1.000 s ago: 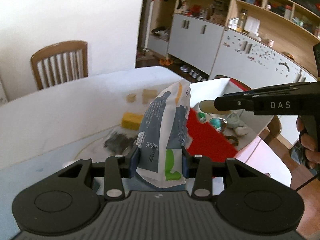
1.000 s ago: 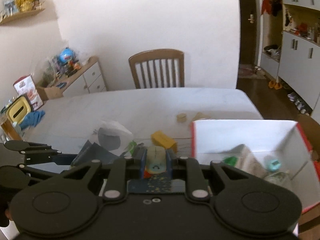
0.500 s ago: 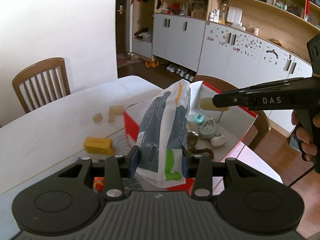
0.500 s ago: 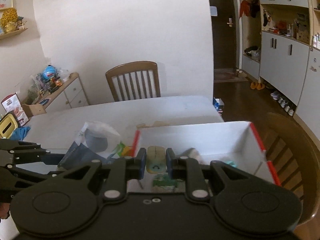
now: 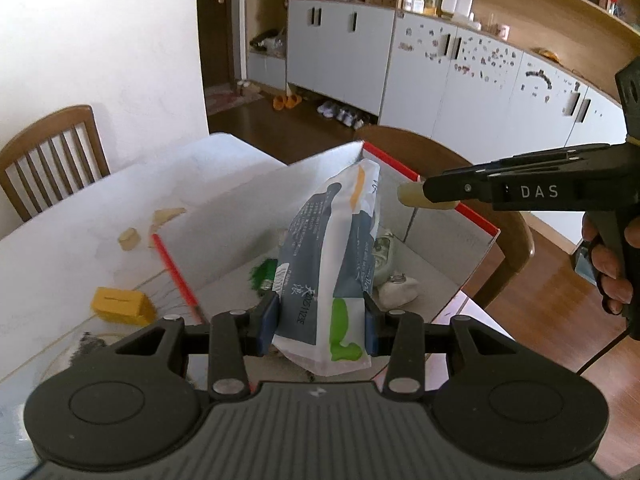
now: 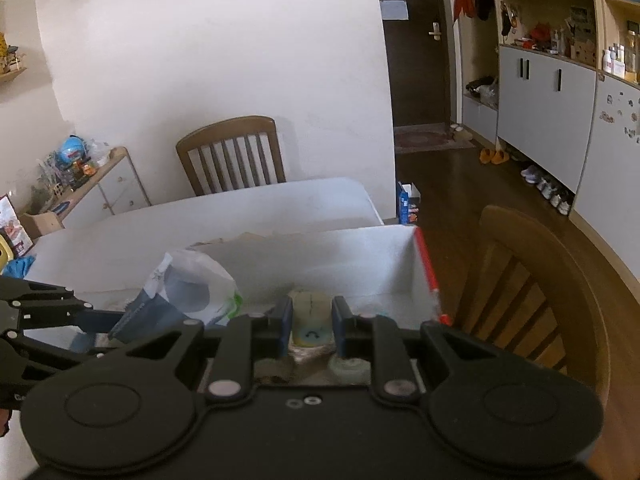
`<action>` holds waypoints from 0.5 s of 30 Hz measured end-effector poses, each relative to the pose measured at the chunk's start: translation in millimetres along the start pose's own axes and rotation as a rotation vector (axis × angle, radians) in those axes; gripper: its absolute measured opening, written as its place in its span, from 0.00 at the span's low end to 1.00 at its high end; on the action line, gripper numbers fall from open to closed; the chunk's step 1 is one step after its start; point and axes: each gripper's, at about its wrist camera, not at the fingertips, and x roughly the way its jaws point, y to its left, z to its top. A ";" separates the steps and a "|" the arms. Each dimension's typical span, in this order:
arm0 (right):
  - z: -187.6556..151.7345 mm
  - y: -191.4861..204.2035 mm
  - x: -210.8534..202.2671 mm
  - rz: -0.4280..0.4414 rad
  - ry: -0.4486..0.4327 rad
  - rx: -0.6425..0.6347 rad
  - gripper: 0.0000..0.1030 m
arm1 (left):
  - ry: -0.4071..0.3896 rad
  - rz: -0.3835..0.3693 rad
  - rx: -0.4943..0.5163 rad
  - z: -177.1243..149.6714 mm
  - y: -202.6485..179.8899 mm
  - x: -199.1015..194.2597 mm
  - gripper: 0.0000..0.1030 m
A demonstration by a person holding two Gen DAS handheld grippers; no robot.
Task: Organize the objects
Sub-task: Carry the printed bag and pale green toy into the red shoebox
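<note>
The left gripper [image 5: 320, 320] is clamping a bag [image 5: 332, 264] over the box [image 5: 448, 264], while the right gripper [image 5: 416, 196] is pinching something pale beyond it, rightward.

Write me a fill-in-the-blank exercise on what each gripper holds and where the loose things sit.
1. The left gripper is shut on a white and blue ____.
2. The pale yellow computer mouse sits between the fingers of the ____ gripper.
3. Both held items hang over a white box with ____ edges.
4. The yellow block lies on the table, ____ the box.

Missing words: bag; right; red; outside
</note>
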 end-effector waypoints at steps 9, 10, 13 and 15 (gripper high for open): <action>-4.3 -36.0 37.0 0.040 0.079 0.064 0.19 | 0.082 0.012 0.005 14.7 -20.3 43.1 0.40; -4.3 -37.9 41.8 0.037 0.089 0.063 0.19 | 0.088 0.021 0.009 15.6 -21.4 47.5 0.40; -5.5 -38.4 55.6 0.038 0.117 0.043 0.19 | 0.110 0.041 0.016 18.1 -23.7 60.0 0.40; -6.8 -36.0 63.1 0.041 0.135 0.018 0.19 | 0.125 0.052 0.008 19.0 -23.4 68.4 0.40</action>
